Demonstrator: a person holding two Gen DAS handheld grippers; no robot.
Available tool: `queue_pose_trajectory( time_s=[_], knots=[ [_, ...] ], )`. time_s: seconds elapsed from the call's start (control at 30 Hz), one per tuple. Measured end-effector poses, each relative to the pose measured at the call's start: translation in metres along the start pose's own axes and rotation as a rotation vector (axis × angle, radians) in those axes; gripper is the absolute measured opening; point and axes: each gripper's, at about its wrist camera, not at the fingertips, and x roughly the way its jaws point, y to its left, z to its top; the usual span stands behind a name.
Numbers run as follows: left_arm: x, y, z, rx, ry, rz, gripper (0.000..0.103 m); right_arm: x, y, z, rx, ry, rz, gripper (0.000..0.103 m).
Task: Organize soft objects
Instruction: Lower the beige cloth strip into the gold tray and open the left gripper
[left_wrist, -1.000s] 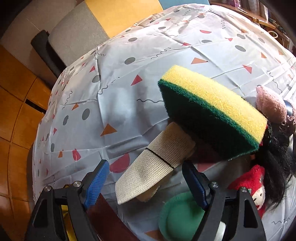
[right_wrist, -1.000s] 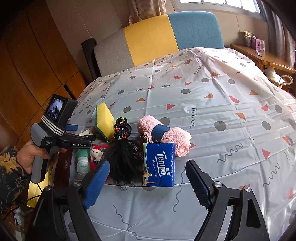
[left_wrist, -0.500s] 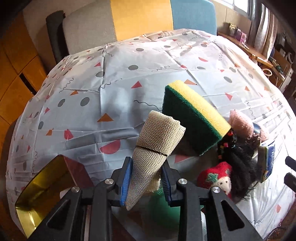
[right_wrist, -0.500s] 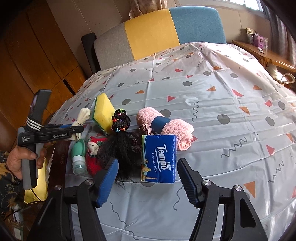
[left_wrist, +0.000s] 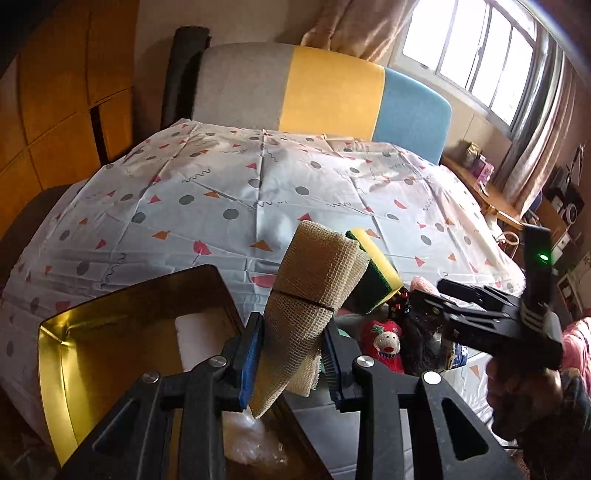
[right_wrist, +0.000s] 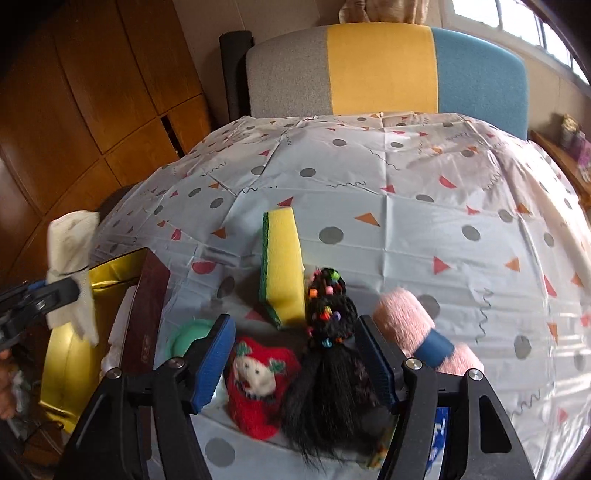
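Now, cloth over the box

The left gripper (left_wrist: 291, 354) fingers clamp a rolled beige mesh cloth (left_wrist: 314, 280) above the gold box (left_wrist: 55, 354); best lowered inside before release. The right gripper (right_wrist: 295, 362) fingers stand apart around the black hair tuft (right_wrist: 328, 369) on the tabletop (right_wrist: 388, 206).

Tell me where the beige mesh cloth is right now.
In the left wrist view, the beige mesh cloth is pinched in the left gripper, lifted beside the gold box, in front of the sponge.
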Motion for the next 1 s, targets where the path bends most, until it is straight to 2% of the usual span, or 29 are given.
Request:
queue_pose_trajectory(
  time_s=[0.2,0.23,0.27,0.3,0.37,0.43,0.57,0.73,0.87,1.0],
  knots=[
    [-0.034,0.036,-0.027,-0.101,-0.026,0.01,0.03,0.063,0.025,0.032,-0.055,0.111,-0.061,0.068],
    [-0.039,0.044,-0.033,-0.122,-0.026,0.011,0.03,0.072,0.028,0.033,-0.069,0.134,-0.058,0.065],
    [-0.042,0.051,-0.038,-0.142,-0.024,0.016,0.03,0.079,0.032,0.033,-0.089,0.158,-0.059,0.046],
    [-0.045,0.057,-0.044,-0.159,-0.024,0.028,0.03,0.085,0.037,0.031,-0.113,0.179,-0.081,0.032],
    [-0.05,0.07,-0.055,-0.192,-0.026,0.048,0.03,0.085,0.046,0.028,-0.161,0.166,-0.123,0.029],
    [-0.055,0.083,-0.066,-0.229,-0.024,0.06,0.03,0.078,0.05,0.026,-0.168,0.155,-0.113,0.028],
    [-0.064,0.103,-0.086,-0.286,-0.028,0.095,0.03,0.044,0.056,0.029,-0.164,0.069,-0.113,0.028],
    [-0.074,0.117,-0.108,-0.349,-0.028,0.118,0.03,-0.008,0.061,0.028,-0.142,-0.02,-0.032,0.028],
    [-0.08,0.125,-0.125,-0.385,-0.022,0.136,0.03,-0.042,0.065,0.005,-0.156,-0.035,0.035,0.028],
    [-0.084,0.127,-0.138,-0.407,-0.011,0.16,0.03,-0.062,0.064,-0.034,-0.176,0.0,0.08,0.028]
  ],
)
